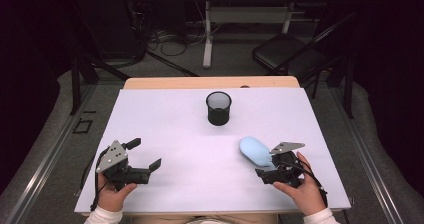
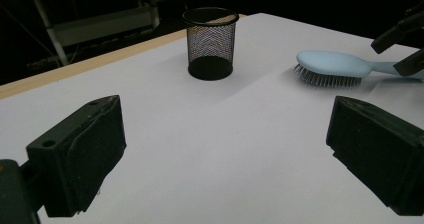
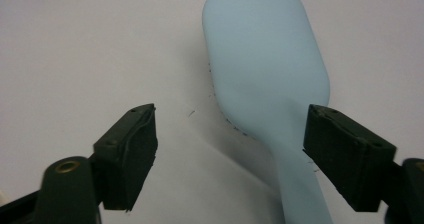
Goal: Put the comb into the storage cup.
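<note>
A pale blue hairbrush (image 1: 255, 151) lies bristles down on the white table (image 1: 170, 129), at the right front. My right gripper (image 1: 267, 166) is open at its handle end. In the right gripper view (image 3: 230, 154) the handle of the brush (image 3: 265, 59) runs between the two jaws, close beside the right pad, and the left pad stands well clear of it. My left gripper (image 1: 145, 154) rests open at the left front with nothing between its jaws (image 2: 225, 149). From there the brush (image 2: 332, 64) appears at the right, with the right gripper (image 2: 405, 49) at its handle.
A black mesh pen cup (image 1: 218, 108) stands upright near the table's far middle, seen too in the left gripper view (image 2: 210, 41). A black chair (image 1: 287, 54) and a desk frame (image 1: 207, 34) stand on the floor beyond the table's far wooden edge.
</note>
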The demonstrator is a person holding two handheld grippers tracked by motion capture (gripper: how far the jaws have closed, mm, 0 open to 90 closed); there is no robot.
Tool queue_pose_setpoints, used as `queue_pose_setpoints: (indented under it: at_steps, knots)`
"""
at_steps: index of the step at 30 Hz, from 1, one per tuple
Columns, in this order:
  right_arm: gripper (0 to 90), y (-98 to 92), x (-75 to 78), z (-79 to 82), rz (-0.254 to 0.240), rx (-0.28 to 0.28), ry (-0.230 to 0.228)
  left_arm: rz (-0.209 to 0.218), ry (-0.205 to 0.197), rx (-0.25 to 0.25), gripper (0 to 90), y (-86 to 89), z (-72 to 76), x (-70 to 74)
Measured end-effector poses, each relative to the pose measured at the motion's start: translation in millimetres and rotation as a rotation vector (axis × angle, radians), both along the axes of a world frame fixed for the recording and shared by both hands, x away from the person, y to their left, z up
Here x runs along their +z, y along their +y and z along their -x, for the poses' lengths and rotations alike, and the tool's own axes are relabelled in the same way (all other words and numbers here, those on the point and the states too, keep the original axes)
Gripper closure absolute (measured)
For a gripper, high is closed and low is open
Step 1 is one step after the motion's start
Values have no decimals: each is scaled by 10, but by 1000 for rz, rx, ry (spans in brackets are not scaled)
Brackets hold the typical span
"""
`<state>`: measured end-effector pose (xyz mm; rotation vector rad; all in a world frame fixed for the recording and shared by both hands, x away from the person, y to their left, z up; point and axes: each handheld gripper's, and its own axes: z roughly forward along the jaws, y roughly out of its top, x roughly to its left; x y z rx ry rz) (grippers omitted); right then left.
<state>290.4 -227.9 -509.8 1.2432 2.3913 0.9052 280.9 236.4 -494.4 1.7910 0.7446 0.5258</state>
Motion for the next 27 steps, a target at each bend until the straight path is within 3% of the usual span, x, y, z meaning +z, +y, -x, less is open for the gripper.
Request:
queue_pose_setpoints:
  at_steps: [5, 8, 13, 18, 27]
  knots:
    - [111, 5, 1, 7, -7, -13, -20, -3, 1, -1, 25, -8, 0, -2]
    - [7, 2, 1, -3, -16, -6, -13, -3, 3, 1, 25, -7, -1, -3]
    - [0, 0, -11, -7, -14, -27, -14, -4, 2, 0, 25, -8, 0, -3]
    - [0, 7, -20, -2, 18, -9, -17, 0, 4, 1, 25, -8, 0, -4]
    - [0, -9, -39, -23, 51, -3, 17, -1, 5, -6, 25, -24, -1, -8]
